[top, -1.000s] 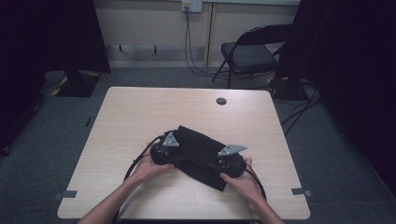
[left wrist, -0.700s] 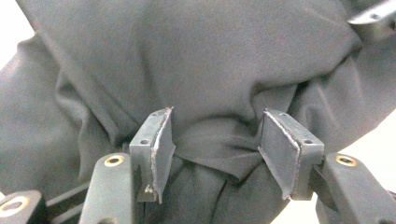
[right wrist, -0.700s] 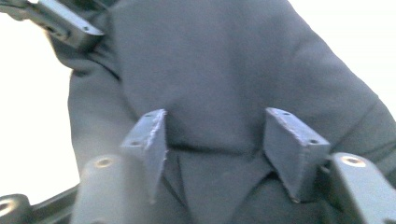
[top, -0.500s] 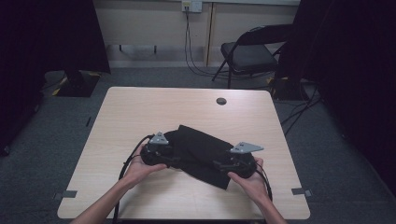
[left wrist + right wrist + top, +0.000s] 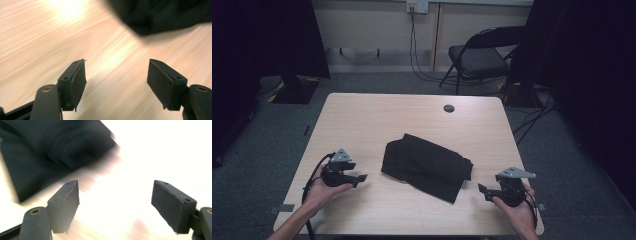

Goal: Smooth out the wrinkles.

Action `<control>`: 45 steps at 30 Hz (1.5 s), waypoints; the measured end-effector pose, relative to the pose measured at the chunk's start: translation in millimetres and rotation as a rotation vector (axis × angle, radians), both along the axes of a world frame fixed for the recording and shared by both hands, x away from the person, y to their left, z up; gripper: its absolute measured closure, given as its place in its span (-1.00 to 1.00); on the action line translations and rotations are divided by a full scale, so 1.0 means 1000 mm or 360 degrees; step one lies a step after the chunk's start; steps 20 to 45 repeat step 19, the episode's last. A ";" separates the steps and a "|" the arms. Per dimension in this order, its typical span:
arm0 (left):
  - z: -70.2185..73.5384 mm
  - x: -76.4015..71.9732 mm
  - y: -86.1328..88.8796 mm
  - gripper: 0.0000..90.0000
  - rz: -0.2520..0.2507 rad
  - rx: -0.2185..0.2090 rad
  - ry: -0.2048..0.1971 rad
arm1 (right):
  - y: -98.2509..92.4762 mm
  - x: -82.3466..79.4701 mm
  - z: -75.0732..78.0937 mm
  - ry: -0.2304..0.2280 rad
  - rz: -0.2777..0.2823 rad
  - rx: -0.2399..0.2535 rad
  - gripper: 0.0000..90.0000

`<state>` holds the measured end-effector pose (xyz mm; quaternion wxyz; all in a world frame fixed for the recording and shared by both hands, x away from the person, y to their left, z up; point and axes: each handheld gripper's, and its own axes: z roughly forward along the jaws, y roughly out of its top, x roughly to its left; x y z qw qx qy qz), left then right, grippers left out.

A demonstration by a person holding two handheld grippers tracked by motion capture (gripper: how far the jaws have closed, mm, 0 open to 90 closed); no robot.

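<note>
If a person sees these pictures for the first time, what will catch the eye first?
First comes the folded black cloth, dark against the middle of the pale wooden table. Next are the left gripper and right gripper, held low at either side of the cloth and apart from it; their jaws have just been opening and nothing is between them. Behind the table stands a black folding chair.

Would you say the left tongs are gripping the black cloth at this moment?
No, the left tongs stand open over bare table, apart from the folded black cloth.

Dim high view; motion blur and glare in both gripper views.
</note>
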<state>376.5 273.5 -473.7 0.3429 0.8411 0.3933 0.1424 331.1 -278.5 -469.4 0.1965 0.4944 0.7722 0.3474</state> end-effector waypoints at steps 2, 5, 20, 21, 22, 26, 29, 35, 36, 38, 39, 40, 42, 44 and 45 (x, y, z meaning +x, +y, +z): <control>-0.005 -0.003 0.010 -0.37 0.0026 0.0026 0.0001 | -0.015 0.000 -0.009 0.0063 -0.0126 0.0017 -0.58; -0.019 -0.002 0.019 -0.46 0.0026 0.0052 -0.0015 | -0.018 0.002 -0.015 0.0092 -0.0169 -0.0033 -0.60; -0.028 -0.003 0.020 -0.68 0.0090 -0.0031 -0.0120 | -0.009 0.003 -0.031 -0.0044 -0.0174 -0.0075 -0.70; -0.028 -0.003 0.020 -0.68 0.0090 -0.0031 -0.0120 | -0.009 0.003 -0.031 -0.0044 -0.0174 -0.0075 -0.70; -0.028 -0.003 0.020 -0.68 0.0090 -0.0031 -0.0120 | -0.009 0.003 -0.031 -0.0044 -0.0174 -0.0075 -0.70; -0.028 -0.003 0.020 -0.68 0.0090 -0.0031 -0.0120 | -0.009 0.003 -0.031 -0.0044 -0.0174 -0.0075 -0.70; -0.028 -0.003 0.020 -0.68 0.0090 -0.0031 -0.0120 | -0.009 0.003 -0.031 -0.0044 -0.0174 -0.0075 -0.70; -0.028 -0.003 0.020 -0.68 0.0090 -0.0031 -0.0120 | -0.009 0.003 -0.031 -0.0044 -0.0174 -0.0075 -0.70; -0.028 -0.003 0.020 -0.68 0.0090 -0.0031 -0.0120 | -0.009 0.003 -0.031 -0.0044 -0.0174 -0.0075 -0.70; -0.028 -0.003 0.020 -0.68 0.0090 -0.0031 -0.0120 | -0.009 0.003 -0.031 -0.0044 -0.0174 -0.0075 -0.70; -0.028 -0.003 0.020 -0.68 0.0090 -0.0031 -0.0120 | -0.009 0.003 -0.031 -0.0044 -0.0174 -0.0075 -0.70; -0.028 -0.003 0.020 -0.68 0.0090 -0.0031 -0.0120 | -0.009 0.003 -0.031 -0.0044 -0.0174 -0.0075 -0.70; -0.028 -0.003 0.020 -0.68 0.0090 -0.0031 -0.0120 | -0.009 0.003 -0.031 -0.0044 -0.0174 -0.0075 -0.70; -0.028 -0.003 0.020 -0.68 0.0090 -0.0031 -0.0120 | -0.009 0.003 -0.031 -0.0044 -0.0174 -0.0075 -0.70; -0.028 -0.003 0.020 -0.68 0.0090 -0.0031 -0.0120 | -0.009 0.003 -0.031 -0.0044 -0.0174 -0.0075 -0.70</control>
